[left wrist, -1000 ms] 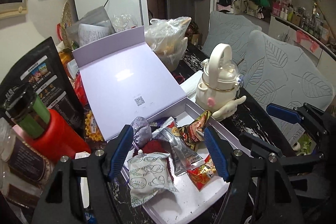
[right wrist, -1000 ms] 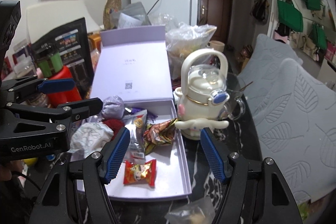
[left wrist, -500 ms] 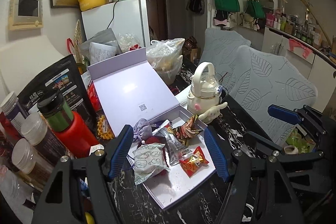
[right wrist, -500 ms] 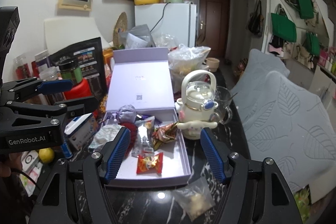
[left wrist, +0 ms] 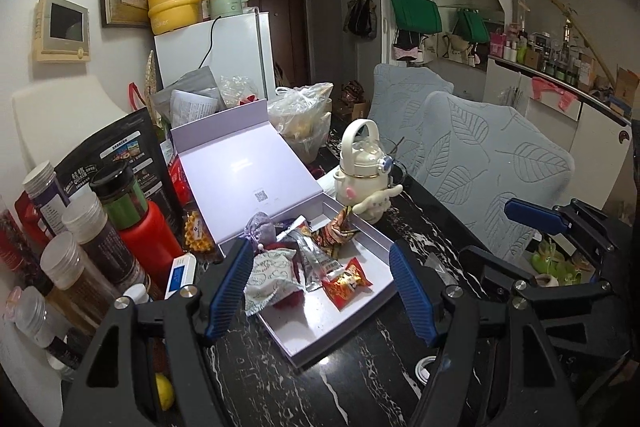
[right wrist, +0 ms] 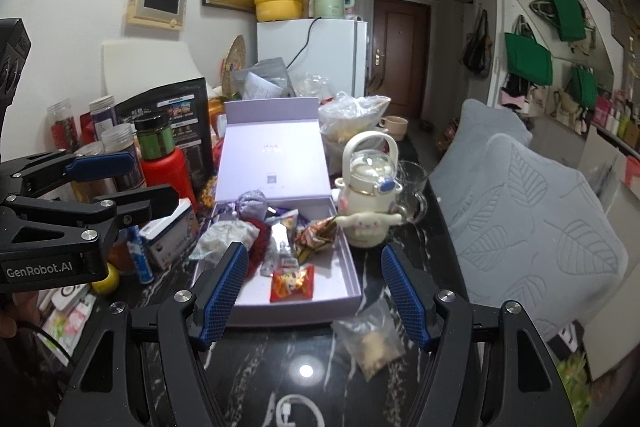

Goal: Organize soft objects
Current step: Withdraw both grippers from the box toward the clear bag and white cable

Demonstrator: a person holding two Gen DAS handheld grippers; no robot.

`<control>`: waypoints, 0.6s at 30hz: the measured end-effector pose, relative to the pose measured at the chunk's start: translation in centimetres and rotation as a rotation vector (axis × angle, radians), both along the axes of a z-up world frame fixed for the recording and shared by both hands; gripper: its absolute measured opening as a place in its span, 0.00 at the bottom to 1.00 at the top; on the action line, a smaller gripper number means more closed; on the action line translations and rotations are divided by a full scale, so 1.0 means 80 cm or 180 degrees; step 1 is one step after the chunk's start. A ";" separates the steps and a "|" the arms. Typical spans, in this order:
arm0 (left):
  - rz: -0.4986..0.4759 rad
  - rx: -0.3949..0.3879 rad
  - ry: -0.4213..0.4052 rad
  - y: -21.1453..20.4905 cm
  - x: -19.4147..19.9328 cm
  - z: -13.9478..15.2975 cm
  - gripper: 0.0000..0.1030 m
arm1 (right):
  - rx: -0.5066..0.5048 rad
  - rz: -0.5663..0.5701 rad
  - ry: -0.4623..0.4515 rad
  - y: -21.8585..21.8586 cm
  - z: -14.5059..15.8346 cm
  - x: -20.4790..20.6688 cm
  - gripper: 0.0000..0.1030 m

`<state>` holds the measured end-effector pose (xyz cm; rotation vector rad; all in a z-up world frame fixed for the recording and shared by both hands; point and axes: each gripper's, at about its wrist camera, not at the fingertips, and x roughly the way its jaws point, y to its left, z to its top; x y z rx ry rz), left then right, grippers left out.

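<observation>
An open lavender box (left wrist: 320, 323) lies on the black marbled table with its lid (left wrist: 244, 179) tilted back. Inside lie a white printed pouch (left wrist: 268, 275), a purple drawstring pouch (left wrist: 260, 227), a red snack packet (left wrist: 346, 281) and a silver packet (left wrist: 316, 263). My left gripper (left wrist: 320, 291) hovers short of the box with its jaws opening and nothing between them. My right gripper (right wrist: 312, 287) hangs open and empty before the box's (right wrist: 332, 283) near edge. A clear bag (right wrist: 372, 339) with something beige inside lies on the table by its right finger.
A cream teapot (right wrist: 370, 187) and a glass cup (right wrist: 412, 183) stand right of the box. Jars and a red bottle (left wrist: 144, 231) crowd the left side. A plastic bag (left wrist: 304, 123) sits behind the lid. Grey leaf-patterned cushions (right wrist: 540, 227) line the right edge. A white cable (right wrist: 296, 411) lies near me.
Both grippers have drawn back and upward from the box, so it looks smaller and more table shows. The left jaws stand slightly wider. Nothing was picked up.
</observation>
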<state>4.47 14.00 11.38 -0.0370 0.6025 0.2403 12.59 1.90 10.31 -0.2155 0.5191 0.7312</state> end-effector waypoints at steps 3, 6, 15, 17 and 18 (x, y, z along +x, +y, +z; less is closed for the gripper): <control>-0.0042 -0.0013 -0.0024 -0.010 -0.013 -0.005 0.74 | -0.0016 -0.0049 0.0000 -0.012 -0.005 -0.013 0.68; -0.0110 -0.0050 -0.0017 -0.019 -0.023 -0.011 0.74 | -0.0037 -0.0095 0.0003 -0.022 -0.011 -0.023 0.68; -0.0281 -0.0123 0.0062 -0.045 -0.038 -0.034 0.74 | -0.0097 -0.0263 0.0073 -0.054 -0.031 -0.046 0.68; -0.0322 -0.0120 0.0086 -0.053 -0.040 -0.040 0.74 | -0.0112 -0.0294 0.0100 -0.060 -0.037 -0.049 0.68; -0.0344 -0.0126 0.0094 -0.056 -0.041 -0.043 0.74 | -0.0122 -0.0310 0.0112 -0.063 -0.039 -0.051 0.68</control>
